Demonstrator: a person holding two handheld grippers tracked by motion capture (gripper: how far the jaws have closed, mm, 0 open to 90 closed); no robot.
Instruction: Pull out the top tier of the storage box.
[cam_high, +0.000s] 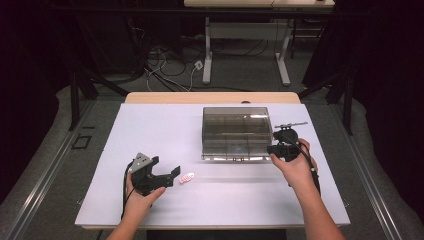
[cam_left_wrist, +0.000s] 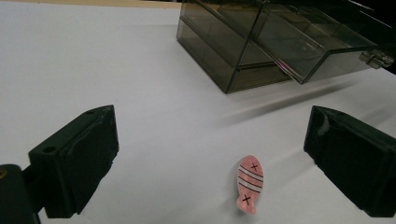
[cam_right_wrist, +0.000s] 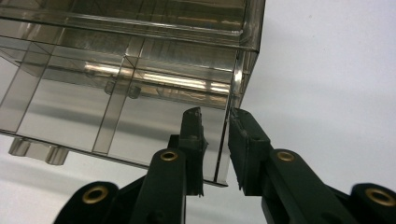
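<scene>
A small pink fish-shaped piece (cam_high: 186, 178) with dark stripes and two x marks (cam_left_wrist: 250, 183) lies on the white table. My left gripper (cam_high: 168, 180) stands open just left of it, and the fish sits low between the wide-apart jaws (cam_left_wrist: 212, 140), nearer the right one. A smoky clear compartment box (cam_high: 235, 132) stands mid-table with its lid (cam_left_wrist: 299, 46) tilted up at the front. My right gripper (cam_high: 276, 145) is at the box's right front corner, shut on the lid's side wall (cam_right_wrist: 215, 126).
The white table top (cam_high: 150, 130) has open room left of the box and along the front. A wooden strip (cam_high: 210, 97) runs along its far edge. Beyond it stand a second table's legs (cam_high: 207, 60) and cables on the floor.
</scene>
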